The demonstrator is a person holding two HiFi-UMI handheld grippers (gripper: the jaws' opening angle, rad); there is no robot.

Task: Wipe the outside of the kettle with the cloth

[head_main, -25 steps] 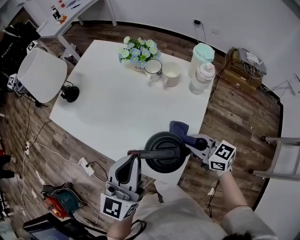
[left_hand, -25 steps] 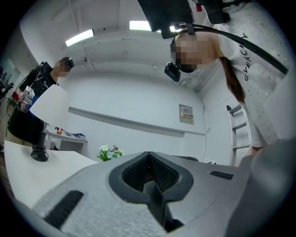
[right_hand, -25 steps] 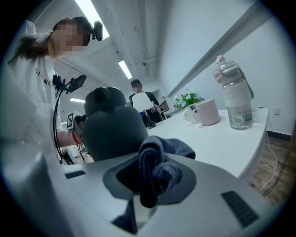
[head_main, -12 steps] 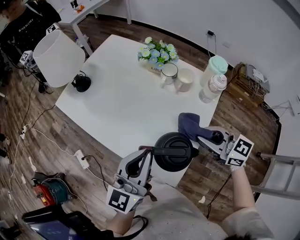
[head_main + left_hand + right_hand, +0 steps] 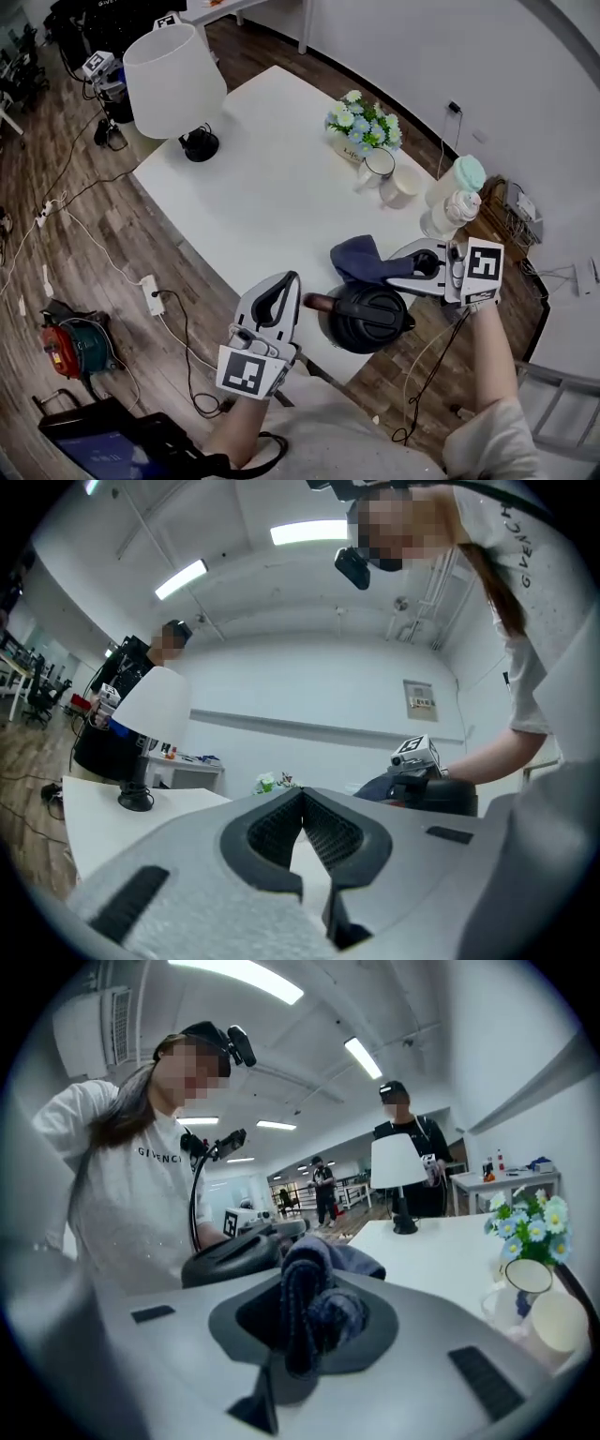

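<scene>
L gripper (image 5: 283, 286): jaws pressed together, empty; kettle (image 5: 368, 319) just to its rt | R gripper (image 5: 394, 272): pinching dk-blue cloth (image 5: 359, 258); kettle just below-left of tips | kettle btwn both grippers, at table (image 5: 262, 187) edge

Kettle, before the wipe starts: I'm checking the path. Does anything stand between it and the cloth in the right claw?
Nothing visible does. The right claw grips the blue cloth, which sits just beyond the kettle on the table, with no object between them.
</scene>
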